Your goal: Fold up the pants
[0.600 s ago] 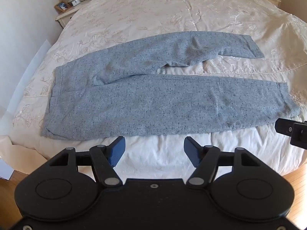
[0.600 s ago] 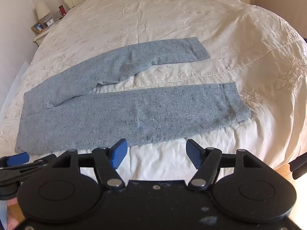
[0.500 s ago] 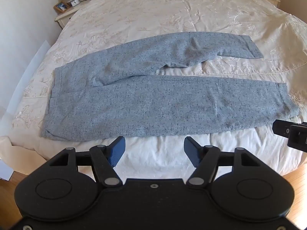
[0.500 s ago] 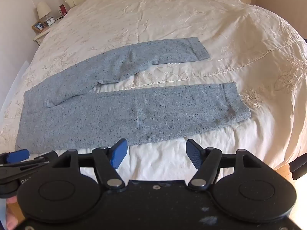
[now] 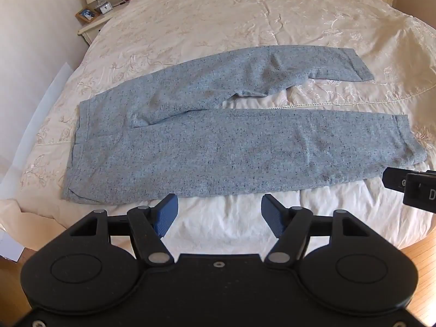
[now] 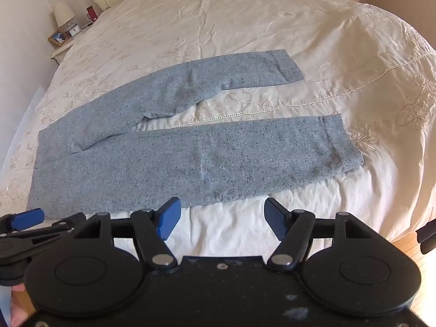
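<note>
Left wrist view: soft, limp grey pants (image 5: 231,147) spread on bed (image 5: 245,13); both hand-held grippers, left (image 5: 219,214) and right (image 6: 222,216), released, likely grasp beside waistband and hem

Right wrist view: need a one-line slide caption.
Open right gripper hovers over the bed edge, near blue-grey pants laid flat with legs spread, still unfolded.
</note>
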Tool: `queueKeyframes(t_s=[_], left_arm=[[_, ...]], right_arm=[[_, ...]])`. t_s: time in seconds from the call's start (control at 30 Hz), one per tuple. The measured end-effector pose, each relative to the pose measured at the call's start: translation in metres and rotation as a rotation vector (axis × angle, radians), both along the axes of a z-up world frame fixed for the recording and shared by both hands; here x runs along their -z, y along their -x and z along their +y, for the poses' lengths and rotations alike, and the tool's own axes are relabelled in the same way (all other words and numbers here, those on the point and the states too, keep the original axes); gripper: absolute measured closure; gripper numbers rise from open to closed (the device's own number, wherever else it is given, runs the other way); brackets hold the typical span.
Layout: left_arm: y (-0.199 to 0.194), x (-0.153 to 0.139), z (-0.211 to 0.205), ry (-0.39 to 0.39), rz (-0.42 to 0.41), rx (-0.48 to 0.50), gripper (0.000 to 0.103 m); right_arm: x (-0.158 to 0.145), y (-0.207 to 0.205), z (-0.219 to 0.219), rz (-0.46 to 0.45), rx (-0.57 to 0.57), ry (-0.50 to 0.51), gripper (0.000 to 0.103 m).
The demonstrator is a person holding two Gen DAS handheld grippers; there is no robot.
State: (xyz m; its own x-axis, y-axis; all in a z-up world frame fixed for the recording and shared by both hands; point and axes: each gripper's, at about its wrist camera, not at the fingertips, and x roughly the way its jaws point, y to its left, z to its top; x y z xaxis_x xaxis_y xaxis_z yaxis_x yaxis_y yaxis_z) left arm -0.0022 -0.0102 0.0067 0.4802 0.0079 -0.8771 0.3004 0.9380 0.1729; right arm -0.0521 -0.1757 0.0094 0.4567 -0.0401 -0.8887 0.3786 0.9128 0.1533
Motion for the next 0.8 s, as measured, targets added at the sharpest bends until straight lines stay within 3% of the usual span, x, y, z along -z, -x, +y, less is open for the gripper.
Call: queueKeyframes(t_s=[0.8], left_arm=[[0.0000,0.0037,-0.0044,0.030,0.031,-0.015,0.032]], right_arm=[[0.0015,0.0002,0.0004,0.002,-0.027,-0.007,0.031]])
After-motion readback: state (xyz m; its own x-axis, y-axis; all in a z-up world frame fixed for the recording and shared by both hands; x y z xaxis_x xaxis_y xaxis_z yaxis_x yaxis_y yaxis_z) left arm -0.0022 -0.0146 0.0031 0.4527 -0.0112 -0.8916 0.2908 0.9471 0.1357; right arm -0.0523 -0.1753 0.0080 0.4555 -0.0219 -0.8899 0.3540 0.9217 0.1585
